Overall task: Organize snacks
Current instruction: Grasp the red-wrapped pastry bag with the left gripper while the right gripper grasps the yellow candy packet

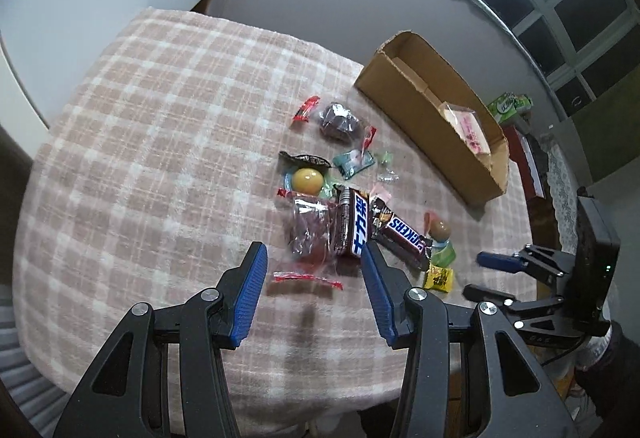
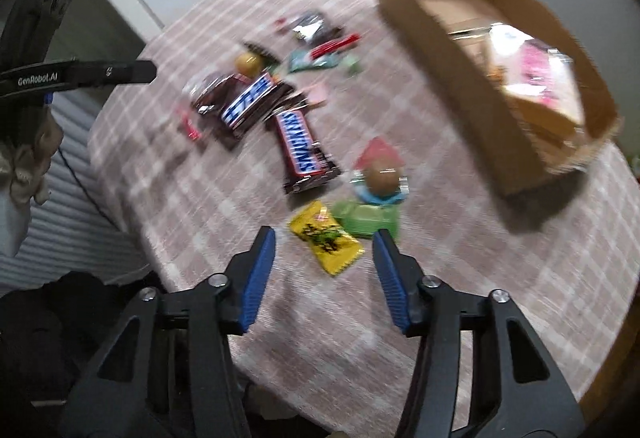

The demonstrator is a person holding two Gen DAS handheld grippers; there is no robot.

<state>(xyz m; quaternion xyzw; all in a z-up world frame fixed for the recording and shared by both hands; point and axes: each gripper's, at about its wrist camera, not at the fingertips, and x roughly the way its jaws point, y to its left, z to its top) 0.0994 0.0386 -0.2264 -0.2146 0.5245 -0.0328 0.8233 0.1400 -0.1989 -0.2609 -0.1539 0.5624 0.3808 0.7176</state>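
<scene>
Several wrapped snacks lie in a loose pile on the pink checked cloth [image 1: 160,118]: two Snickers bars [image 1: 354,226] [image 2: 304,148], a yellow packet [image 2: 326,238], a green packet [image 2: 368,218], and a round yellow sweet [image 1: 307,180]. My left gripper [image 1: 314,250] hovers open just short of the pile, above a thin red wrapper [image 1: 308,278], with nothing between its pads. The right gripper [image 2: 325,234] is open too, and the yellow packet lies on the cloth below its fingertips. It also shows at the right of the left wrist view [image 1: 478,276].
A long open cardboard box [image 1: 432,118] [image 2: 480,86] stands beyond the pile at the right, with a pink-and-white packet [image 1: 468,126] inside. The round table's edge curves close below both grippers. White walls stand behind, and a green box [image 1: 508,104] sits past the table.
</scene>
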